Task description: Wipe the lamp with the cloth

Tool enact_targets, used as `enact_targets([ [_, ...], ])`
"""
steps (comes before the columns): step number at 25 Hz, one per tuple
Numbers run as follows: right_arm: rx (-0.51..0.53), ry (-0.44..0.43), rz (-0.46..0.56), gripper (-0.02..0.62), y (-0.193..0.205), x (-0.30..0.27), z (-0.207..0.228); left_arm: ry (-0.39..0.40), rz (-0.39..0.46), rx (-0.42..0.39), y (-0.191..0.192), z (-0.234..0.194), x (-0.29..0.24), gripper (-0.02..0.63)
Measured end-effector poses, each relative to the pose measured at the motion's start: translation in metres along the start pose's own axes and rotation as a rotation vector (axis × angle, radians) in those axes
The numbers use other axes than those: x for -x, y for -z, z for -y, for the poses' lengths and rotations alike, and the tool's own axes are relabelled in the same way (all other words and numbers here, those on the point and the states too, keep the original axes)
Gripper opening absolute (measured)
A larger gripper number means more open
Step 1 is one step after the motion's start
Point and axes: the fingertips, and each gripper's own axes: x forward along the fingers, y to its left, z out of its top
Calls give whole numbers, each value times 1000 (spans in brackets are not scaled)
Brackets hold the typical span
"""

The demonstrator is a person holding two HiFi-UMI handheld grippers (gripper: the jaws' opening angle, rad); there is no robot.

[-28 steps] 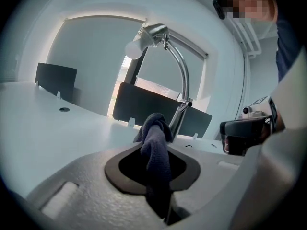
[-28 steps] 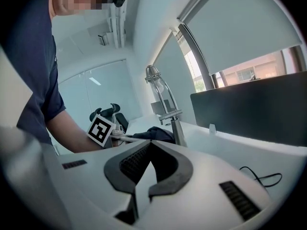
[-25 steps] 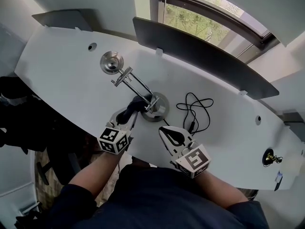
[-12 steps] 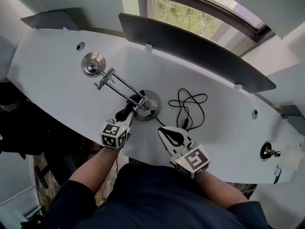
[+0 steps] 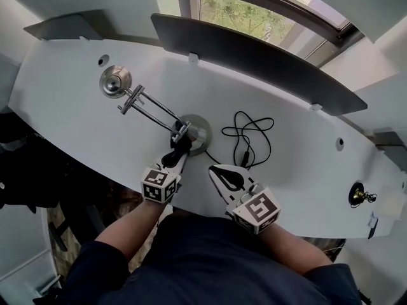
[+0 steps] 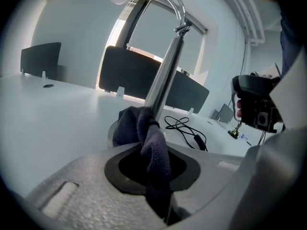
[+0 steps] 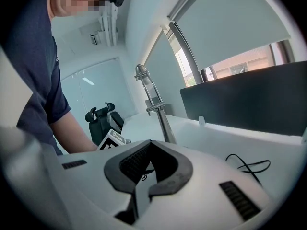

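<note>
Since half a second ago the left tool [image 5: 176,162] has drawn slightly back toward the near rim of the chrome desk lamp's [image 5: 149,108] round base. The right tool [image 5: 224,174] has kept its place beside it. The left tool is clenched on the dark blue fleecy cloth [image 6: 145,131], which touches the foot of the lamp's stem. The right tool is closed on nothing, above the white table [image 5: 70,100]. Only the head view shows the lamp's round head. Only the right gripper view shows a black office chair [image 7: 99,120].
</note>
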Motion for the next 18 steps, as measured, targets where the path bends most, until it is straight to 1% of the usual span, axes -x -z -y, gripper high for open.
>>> enact_targets([
  [5, -5, 2, 3, 9, 2, 7, -1, 31, -18, 10, 7, 19, -4, 58],
  [10, -5, 18, 3, 9, 5, 20, 4, 60, -36, -21, 7, 39, -17, 58],
  [18, -19, 47, 6, 9, 12, 42, 18, 74, -37, -38, -4, 57, -42, 58],
])
